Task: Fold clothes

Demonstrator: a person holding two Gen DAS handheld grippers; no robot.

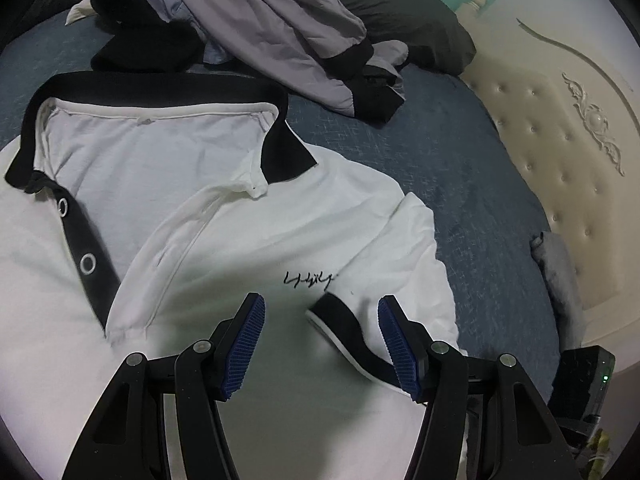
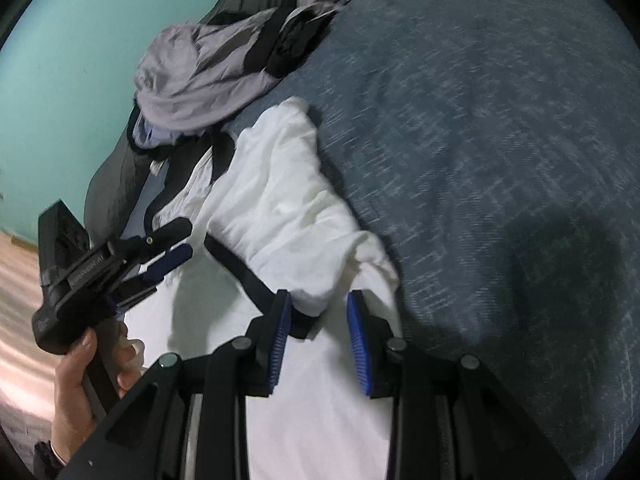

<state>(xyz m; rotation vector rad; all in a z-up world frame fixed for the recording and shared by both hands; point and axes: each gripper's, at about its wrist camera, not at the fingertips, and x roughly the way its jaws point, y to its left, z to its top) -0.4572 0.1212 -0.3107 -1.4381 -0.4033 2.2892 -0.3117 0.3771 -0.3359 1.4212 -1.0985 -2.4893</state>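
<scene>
A white polo shirt (image 1: 240,240) with a black collar and placket lies face up on the blue bed cover (image 1: 440,168). My left gripper (image 1: 322,304) hovers open over the chest. The black-edged sleeve cuff (image 1: 340,320) lies folded in on the chest between and below its fingers, untouched. In the right wrist view the shirt (image 2: 280,200) runs away from me. My right gripper (image 2: 319,296) stands part open at the shirt's edge, with a bunched fold of the white sleeve and the black cuff (image 2: 240,268) between its pads. To its left, a hand (image 2: 80,380) holds the left gripper (image 2: 164,272).
A heap of lilac-grey and black clothes (image 1: 280,28) (image 2: 200,72) sits beyond the collar, against a dark pillow (image 1: 400,12). The cream tufted headboard (image 1: 560,140) borders the bed on the right, with a grey cloth (image 1: 556,264) beside it. A teal wall (image 2: 80,60) is behind.
</scene>
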